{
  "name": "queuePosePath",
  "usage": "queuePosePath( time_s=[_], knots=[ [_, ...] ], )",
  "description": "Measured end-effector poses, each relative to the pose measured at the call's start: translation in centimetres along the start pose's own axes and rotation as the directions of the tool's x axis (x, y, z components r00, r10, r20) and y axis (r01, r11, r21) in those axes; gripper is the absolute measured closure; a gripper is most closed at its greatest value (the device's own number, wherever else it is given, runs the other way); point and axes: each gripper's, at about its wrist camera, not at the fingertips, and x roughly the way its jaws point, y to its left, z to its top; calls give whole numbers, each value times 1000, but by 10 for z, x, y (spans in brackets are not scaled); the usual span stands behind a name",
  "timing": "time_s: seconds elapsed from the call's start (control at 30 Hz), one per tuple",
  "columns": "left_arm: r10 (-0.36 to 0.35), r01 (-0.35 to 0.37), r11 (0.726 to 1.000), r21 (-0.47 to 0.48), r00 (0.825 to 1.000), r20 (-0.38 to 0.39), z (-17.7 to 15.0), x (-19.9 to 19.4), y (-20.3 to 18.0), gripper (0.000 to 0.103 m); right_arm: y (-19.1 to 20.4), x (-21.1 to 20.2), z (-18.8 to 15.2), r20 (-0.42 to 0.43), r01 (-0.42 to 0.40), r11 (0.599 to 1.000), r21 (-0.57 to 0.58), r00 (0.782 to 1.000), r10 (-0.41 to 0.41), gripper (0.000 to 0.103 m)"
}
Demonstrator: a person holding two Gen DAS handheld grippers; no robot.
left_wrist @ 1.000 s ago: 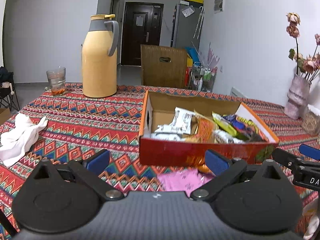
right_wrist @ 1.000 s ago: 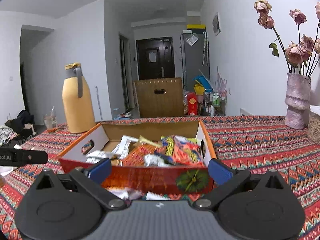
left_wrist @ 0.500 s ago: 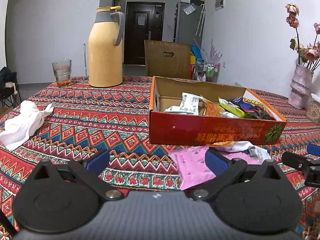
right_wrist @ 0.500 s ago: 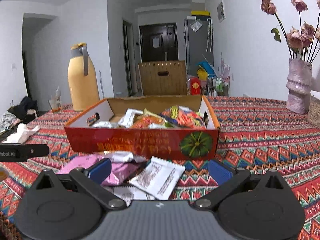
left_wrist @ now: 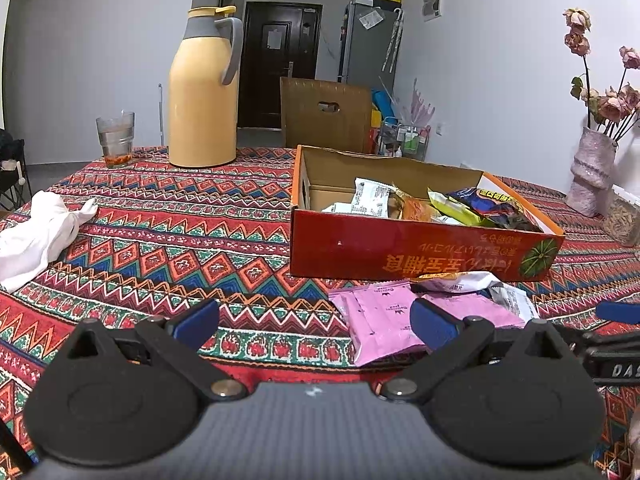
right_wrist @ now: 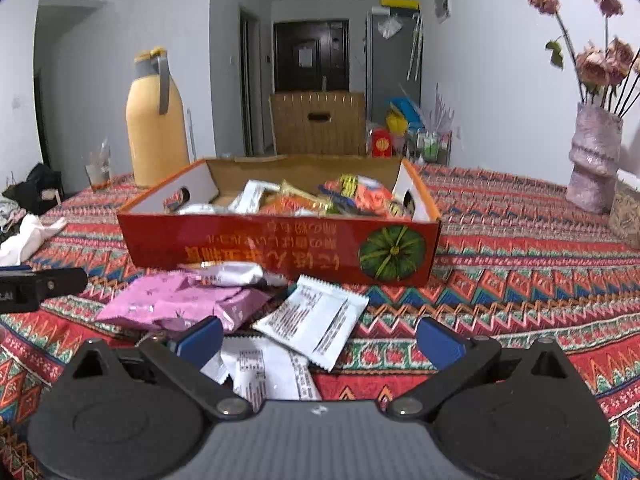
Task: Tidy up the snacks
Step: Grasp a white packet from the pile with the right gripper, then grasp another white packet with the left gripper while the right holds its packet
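From the left wrist camera, the left gripper (left_wrist: 314,322) hovers low over the patterned tablecloth (left_wrist: 180,232) with its blue-padded fingers spread wide and nothing between them. Ahead and to the right stands the red cardboard box (left_wrist: 404,246), open at the top and holding a jumble of snack packets (left_wrist: 448,204) gathered toward its right half. In front of the box, on the cloth, lie loose pink packets (left_wrist: 380,320), with a white and orange packet (left_wrist: 460,280) just behind them, close against the box's front wall. The right finger pad of the left gripper sits in front of the pink packets in this view; contact cannot be judged. Part of the right gripper (left_wrist: 618,314) enters at the right edge. Farther back stand a yellow thermos jug (left_wrist: 202,96) and a glass (left_wrist: 115,140), a crumpled white cloth (left_wrist: 36,232) lies at the left, and a pink vase of dried flowers (left_wrist: 592,172) stands at the right.

From the right wrist camera, the right gripper (right_wrist: 320,340) also has its fingers wide apart and empty, hovering near the table's front edge. Between and just ahead of its fingers lie white sachets (right_wrist: 316,320), one overlapping another. The pink packets (right_wrist: 180,300) lie to their left, in front of the box (right_wrist: 280,246), whose contents (right_wrist: 320,198) fill the middle and right of it. The left gripper (right_wrist: 40,286) shows at the left edge.
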Motion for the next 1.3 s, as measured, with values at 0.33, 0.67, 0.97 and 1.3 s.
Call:
queuePosePath(
  time_s=[0.33, 0.67, 0.97, 1.3],
  knots=[
    [-5, 4, 1000, -27, 1000, -1, 0, -2, 5, 0, 6, 24, -11, -172, -56, 998, -32, 984, 49, 26],
    [-2, 1, 1000, -31, 1000, -14, -1, 1, 6, 0, 14, 18, -15, -149, -101, 994, -51, 985, 92, 60],
    [15, -16, 999, -34, 1000, -26, -1, 4, 6, 0, 4, -5, -17, -75, -100, 995, -13, 992, 99, 63],
    [52, -52, 998, -22, 998, -42, 4, 3, 2, 0, -17, -32, -11, 16, -97, 995, 1, 995, 97, 63]
  ],
)
